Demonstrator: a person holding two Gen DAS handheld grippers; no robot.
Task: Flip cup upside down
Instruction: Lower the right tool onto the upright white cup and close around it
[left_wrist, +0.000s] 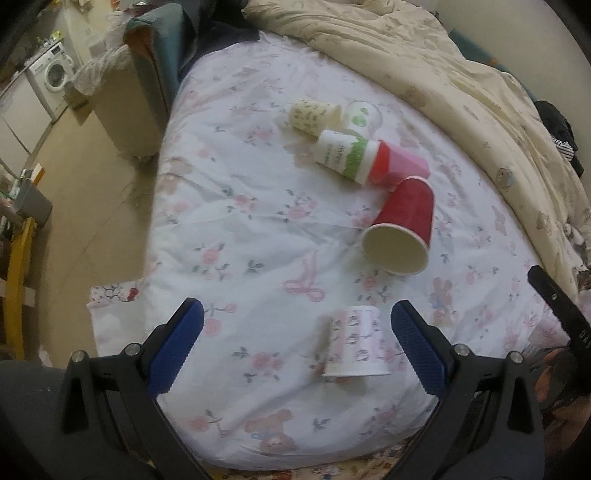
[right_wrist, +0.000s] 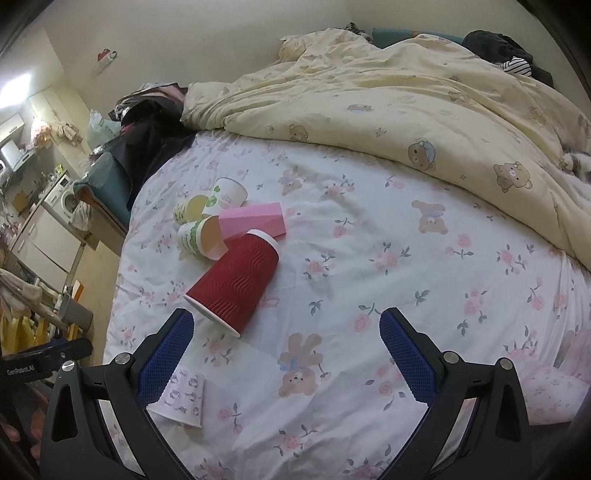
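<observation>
A white paper cup with a purple flower print (left_wrist: 356, 341) stands rim down on the floral bedsheet (left_wrist: 240, 229), between the tips of my open left gripper (left_wrist: 295, 332) and nearer its right finger. It also shows in the right wrist view (right_wrist: 183, 400), partly behind the left finger of my open, empty right gripper (right_wrist: 286, 341). A red ribbed cup (left_wrist: 402, 229) lies on its side, mouth toward me; it also shows in the right wrist view (right_wrist: 236, 282). Further back lie a pink cup (left_wrist: 400, 164), a green-and-white cup (left_wrist: 343, 155) and a cream patterned cup (left_wrist: 314, 118).
A cream bear-print duvet (right_wrist: 406, 110) is bunched along the far and right side of the bed. The bed's left edge drops to the floor (left_wrist: 92, 192). A washing machine (left_wrist: 51, 74) and a yellow chair (left_wrist: 16, 277) stand at the left. Dark clothes (right_wrist: 147, 122) lie by the headboard.
</observation>
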